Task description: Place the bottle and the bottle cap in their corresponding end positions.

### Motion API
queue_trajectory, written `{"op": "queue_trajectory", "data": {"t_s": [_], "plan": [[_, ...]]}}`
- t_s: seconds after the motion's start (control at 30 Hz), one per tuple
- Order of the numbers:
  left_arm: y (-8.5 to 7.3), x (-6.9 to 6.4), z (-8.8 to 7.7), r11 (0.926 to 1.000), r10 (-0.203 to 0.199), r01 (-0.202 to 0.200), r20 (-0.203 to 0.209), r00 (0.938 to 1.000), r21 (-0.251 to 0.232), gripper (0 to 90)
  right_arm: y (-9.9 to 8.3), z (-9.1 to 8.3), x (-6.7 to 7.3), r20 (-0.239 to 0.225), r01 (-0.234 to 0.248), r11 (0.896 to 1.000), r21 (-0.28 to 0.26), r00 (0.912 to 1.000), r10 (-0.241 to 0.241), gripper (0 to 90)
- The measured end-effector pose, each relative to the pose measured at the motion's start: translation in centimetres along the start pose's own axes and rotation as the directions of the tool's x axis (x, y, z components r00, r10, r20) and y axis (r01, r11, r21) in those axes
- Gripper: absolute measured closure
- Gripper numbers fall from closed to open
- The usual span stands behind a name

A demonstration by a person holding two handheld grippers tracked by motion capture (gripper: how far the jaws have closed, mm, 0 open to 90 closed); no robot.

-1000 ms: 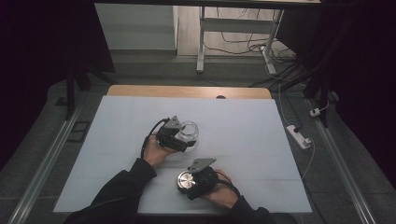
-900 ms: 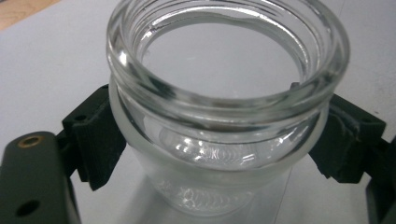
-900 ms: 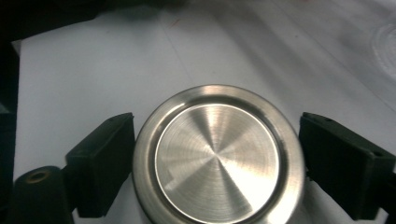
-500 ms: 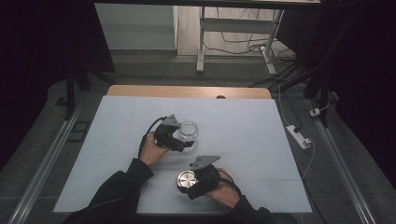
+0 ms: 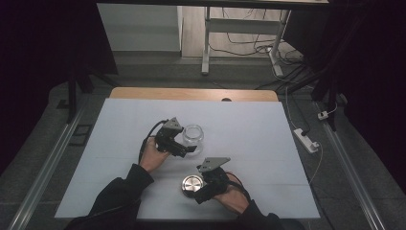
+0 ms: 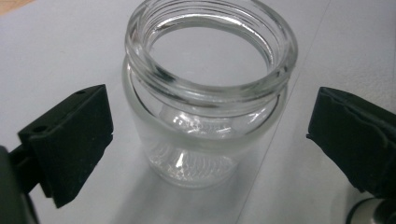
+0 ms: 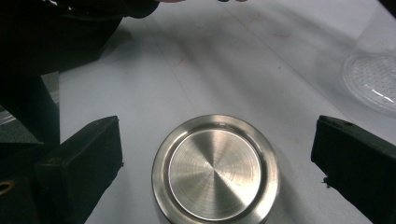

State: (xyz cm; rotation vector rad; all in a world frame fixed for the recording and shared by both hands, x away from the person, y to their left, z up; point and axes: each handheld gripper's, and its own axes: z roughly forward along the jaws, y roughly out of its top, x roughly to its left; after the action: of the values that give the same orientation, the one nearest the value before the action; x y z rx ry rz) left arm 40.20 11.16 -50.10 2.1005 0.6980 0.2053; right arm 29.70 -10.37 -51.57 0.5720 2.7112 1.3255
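A clear glass jar (image 5: 193, 134) (image 6: 210, 93) stands upright and lidless on the white table. My left gripper (image 5: 189, 140) (image 6: 210, 121) straddles it from the left. Its jaws have just been opening, and both pads now stand clear of the glass. A round brushed-metal lid (image 5: 191, 184) (image 7: 215, 169) lies flat nearer the front edge. My right gripper (image 5: 195, 184) (image 7: 215, 154) reaches it from the right. Its jaws have just been opening too, and the lid lies between them untouched.
The white tabletop (image 5: 268, 143) has a wooden strip (image 5: 191, 94) along its far edge. A white power strip (image 5: 306, 140) lies off the right side. A metal frame and cables (image 5: 239, 43) stand beyond. The jar's base (image 7: 373, 79) appears in the right gripper view.
Both pairs of jaws have opened: the left let go of the jar, the right let go of the lid. Both hands stayed roughly in place.
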Motion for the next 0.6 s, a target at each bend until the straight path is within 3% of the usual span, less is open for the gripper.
{"op": "queue_trajectory", "data": {"t_s": [0.2,0.6], "plan": [[-0.2,-0.1,-1.4,0.9999,-0.014,0.013,-0.010,0.9999,-0.010,0.0,0.3,-0.7,-0.2,-0.006,-0.016,1.000,-0.020,0.9999,0.016,0.9],[-0.8,-1.5,-3.5,0.9999,-0.004,0.004,0.021,0.9998,-0.014,0.0,0.6,-2.1,-0.7,0.025,-0.021,0.999,-0.044,0.9994,0.023,0.2]]}}
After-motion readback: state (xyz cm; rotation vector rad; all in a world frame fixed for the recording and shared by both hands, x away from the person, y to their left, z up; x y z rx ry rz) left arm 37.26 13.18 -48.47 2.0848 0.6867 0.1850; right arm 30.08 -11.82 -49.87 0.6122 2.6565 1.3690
